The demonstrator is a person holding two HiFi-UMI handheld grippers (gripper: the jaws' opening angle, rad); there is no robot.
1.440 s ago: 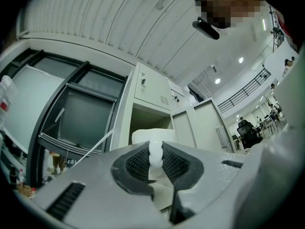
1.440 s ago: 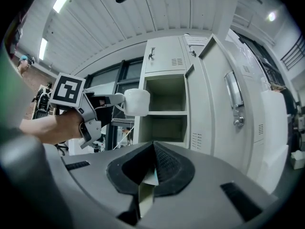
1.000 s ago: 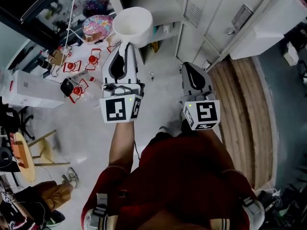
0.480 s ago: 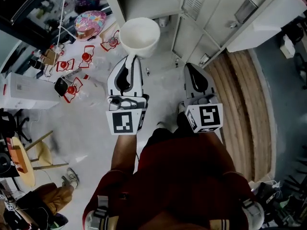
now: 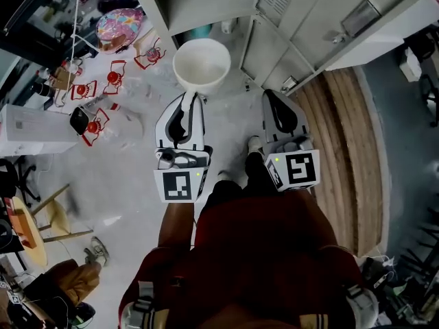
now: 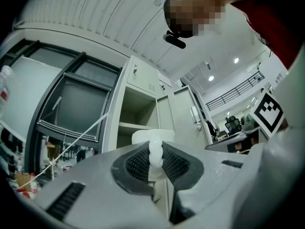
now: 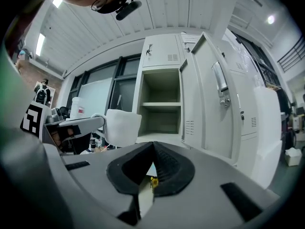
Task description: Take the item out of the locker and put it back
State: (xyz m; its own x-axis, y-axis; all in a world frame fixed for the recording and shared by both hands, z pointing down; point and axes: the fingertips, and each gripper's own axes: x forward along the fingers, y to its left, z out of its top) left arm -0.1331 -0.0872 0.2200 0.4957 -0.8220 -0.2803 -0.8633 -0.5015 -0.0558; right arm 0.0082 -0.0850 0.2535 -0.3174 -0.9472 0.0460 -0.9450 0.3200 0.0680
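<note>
A white cup (image 5: 201, 66) hangs in front of the open locker (image 5: 206, 5), held out from its shelves. My left gripper (image 5: 190, 96) is shut on the cup's handle (image 6: 156, 155), which is pinched upright between the dark pads. The cup's body (image 6: 152, 136) shows just past the jaws, with the locker's bare shelves (image 6: 136, 125) behind it. My right gripper (image 5: 271, 94) hovers beside it, to the right, its jaws closed together with nothing between them. From the right gripper view the cup (image 7: 122, 126) sits left of the locker's open compartment (image 7: 162, 104).
The locker door (image 7: 209, 109) with a handle stands open on the right. Red-and-white wire items (image 5: 89, 91), a colourful patterned object (image 5: 120, 27) and a white box (image 5: 34, 129) lie on the floor at left. A wooden strip (image 5: 350, 149) runs along the right.
Both grippers and the cup have drawn back from the locker and sunk lower. The left gripper has moved more than the right. The grip on the handle is unchanged.
</note>
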